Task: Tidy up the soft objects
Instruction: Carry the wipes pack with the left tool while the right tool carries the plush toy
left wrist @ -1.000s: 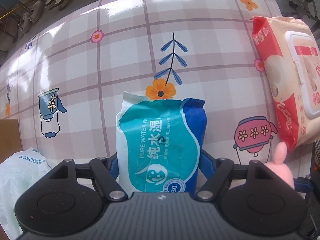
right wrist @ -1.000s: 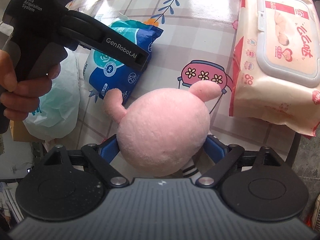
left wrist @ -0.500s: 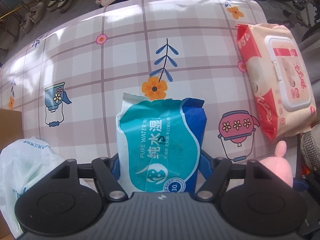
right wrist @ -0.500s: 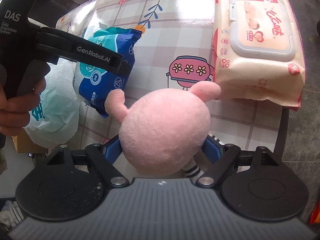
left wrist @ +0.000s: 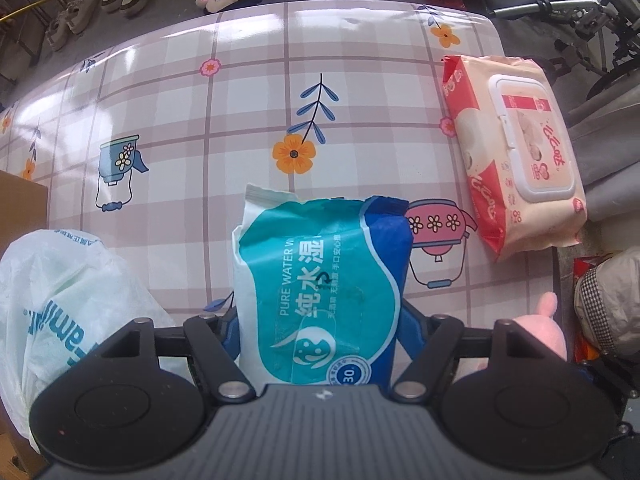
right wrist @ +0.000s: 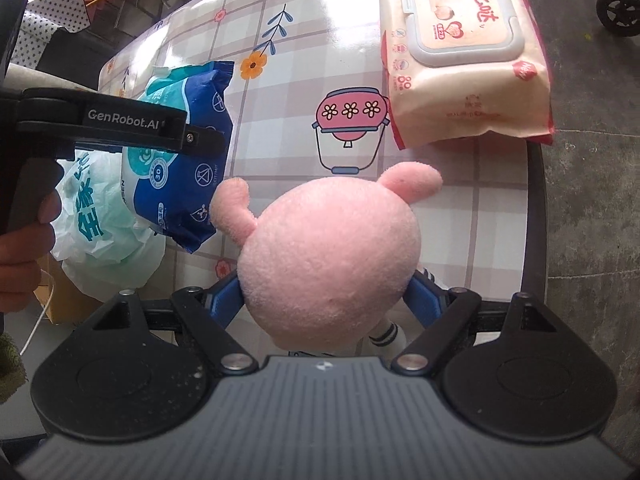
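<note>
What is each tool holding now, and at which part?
The left tool grips the blue wipes pack by its two long sides, near its lower end. The right tool grips the pink plush toy across its round head.

Blue wipes pack (left wrist: pixel 320 296): "PURE WATER W…" in white, large Chinese characters, "30" in a round badge at the bottom; left tongs arm (right wrist: pixel 120 126): "GenRobot.AI"; pink wipes pack (right wrist: pixel 460 52): "80" on the side, red Chinese script on the lid label; white plastic bag (right wrist: pixel 100 236): teal Chinese characters, partly crumpled.
</note>
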`<state>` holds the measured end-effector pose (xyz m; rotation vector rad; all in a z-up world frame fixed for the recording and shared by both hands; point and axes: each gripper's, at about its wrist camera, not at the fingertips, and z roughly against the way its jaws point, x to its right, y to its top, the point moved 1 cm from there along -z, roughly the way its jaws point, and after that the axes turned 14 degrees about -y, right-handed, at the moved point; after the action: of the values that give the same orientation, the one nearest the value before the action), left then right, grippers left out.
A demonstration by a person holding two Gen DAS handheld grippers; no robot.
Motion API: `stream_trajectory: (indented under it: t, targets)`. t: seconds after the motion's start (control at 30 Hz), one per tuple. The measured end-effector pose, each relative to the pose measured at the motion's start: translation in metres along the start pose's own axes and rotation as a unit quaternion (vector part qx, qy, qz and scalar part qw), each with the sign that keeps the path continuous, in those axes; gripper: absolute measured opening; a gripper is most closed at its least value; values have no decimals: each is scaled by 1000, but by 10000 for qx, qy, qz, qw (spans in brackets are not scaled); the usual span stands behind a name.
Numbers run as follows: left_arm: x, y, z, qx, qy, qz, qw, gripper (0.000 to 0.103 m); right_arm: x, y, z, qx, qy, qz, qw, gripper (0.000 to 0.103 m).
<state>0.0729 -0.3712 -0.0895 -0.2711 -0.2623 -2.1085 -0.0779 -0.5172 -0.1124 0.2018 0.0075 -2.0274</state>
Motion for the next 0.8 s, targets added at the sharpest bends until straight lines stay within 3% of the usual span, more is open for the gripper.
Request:
stream_trajectory:
  t: [0.37, 0.8]
  targets:
    - [-7, -19, 35, 326, -171, 19, 9993, 72, -1, 1, 20, 227, -9, -256, 9994, 83]
    - [-69, -8, 130, 1201, -89, 264, 9924, 72, -76, 46, 76, 1005, 80, 15, 9949, 83]
